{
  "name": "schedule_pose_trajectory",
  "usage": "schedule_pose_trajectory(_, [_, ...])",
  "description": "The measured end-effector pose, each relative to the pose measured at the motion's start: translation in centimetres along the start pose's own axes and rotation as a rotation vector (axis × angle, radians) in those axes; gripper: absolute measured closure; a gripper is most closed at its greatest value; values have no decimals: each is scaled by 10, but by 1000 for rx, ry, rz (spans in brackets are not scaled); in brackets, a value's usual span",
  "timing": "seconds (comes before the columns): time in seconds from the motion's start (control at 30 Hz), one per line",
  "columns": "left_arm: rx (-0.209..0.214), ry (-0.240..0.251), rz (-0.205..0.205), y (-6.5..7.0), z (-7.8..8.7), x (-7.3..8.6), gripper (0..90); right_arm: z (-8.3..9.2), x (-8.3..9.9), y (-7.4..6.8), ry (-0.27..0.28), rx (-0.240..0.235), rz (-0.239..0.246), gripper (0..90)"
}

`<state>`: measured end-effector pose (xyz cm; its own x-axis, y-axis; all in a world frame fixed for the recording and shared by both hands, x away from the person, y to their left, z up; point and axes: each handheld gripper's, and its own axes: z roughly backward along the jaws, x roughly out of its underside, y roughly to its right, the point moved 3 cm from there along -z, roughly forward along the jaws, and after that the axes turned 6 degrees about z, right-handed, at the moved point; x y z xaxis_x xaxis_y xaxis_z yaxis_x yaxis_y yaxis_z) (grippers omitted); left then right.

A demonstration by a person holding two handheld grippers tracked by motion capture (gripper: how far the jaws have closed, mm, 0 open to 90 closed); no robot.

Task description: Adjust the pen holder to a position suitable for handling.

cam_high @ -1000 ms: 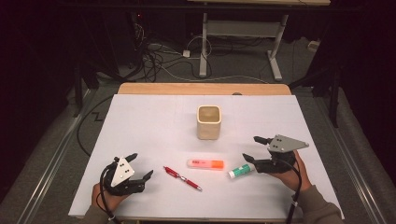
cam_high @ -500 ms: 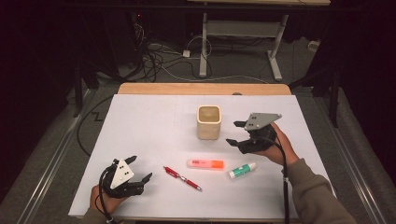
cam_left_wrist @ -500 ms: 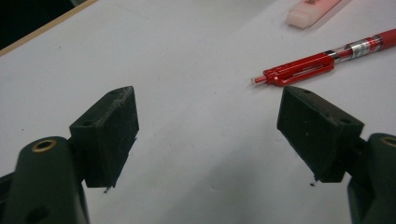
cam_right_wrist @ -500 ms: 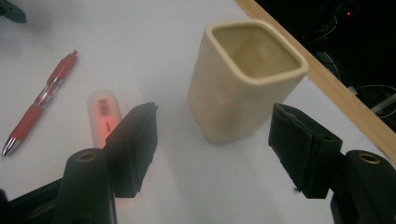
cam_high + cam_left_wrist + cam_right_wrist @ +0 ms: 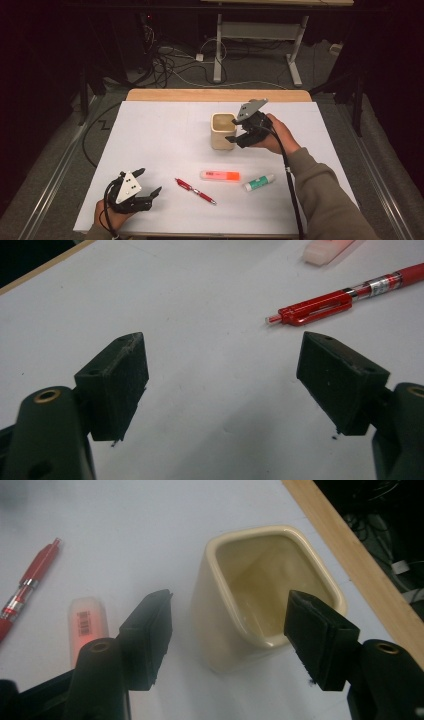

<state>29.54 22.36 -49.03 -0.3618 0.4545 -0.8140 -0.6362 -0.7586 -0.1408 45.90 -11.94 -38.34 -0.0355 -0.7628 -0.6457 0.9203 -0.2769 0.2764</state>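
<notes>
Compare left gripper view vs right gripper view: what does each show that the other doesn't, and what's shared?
Left gripper view alone: the left hand-held gripper, jaws wide apart over bare table. Right gripper view alone: the cream cup, upright and empty, with the right hand-held gripper, jaws on either side of its near corner and not yet gripping. Both: the red pen and the orange highlighter.

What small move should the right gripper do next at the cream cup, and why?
Probably ease forward and down, so the near wall of the cream cup sits between the pads, then close. The right gripper has just been closing, yet its jaws stand open beside the cup and press on nothing; the cup is upright and empty.
</notes>
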Motion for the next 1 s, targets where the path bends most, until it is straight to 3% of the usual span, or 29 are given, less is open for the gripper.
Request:
schedule_pose_trajectory(0.13, [-4,-2,-1,0,1,0,204,-12,-3,7,-28,-52,10,445])
schedule_pose_trajectory(0.23, [-2,-8,2,0,-1,0,204,-21,-7,10,-87,-69,19,484])
schedule_pose_trajectory(0.33, [5,-14,3,1,-2,1,204,-31,-13,11,-123,-123,26,547])
schedule_pose_trajectory(0.5, [9,-23,-2,2,-3,2,204,-51,-17,12,-243,-168,63,654])
schedule_pose_trajectory(0.6, [18,-31,8,3,-2,3,204,-56,-20,15,-252,-217,65,745])
schedule_pose_trajectory(0.67, [21,-23,16,3,-2,4,204,-57,-23,15,-263,-235,66,758])
schedule_pose_trajectory(0.73, [16,-26,2,1,-2,4,204,-59,-24,16,-254,-266,69,800])
schedule_pose_trajectory(0.77, [23,-30,18,2,-2,4,204,-59,-24,17,-248,-283,66,825])
schedule_pose_trajectory(0.87, [26,-32,20,2,-2,5,204,-60,-26,17,-240,-305,72,833])
schedule_pose_trajectory(1.0, [33,-33,14,2,-2,4,205,-59,-27,14,-248,-336,115,834])
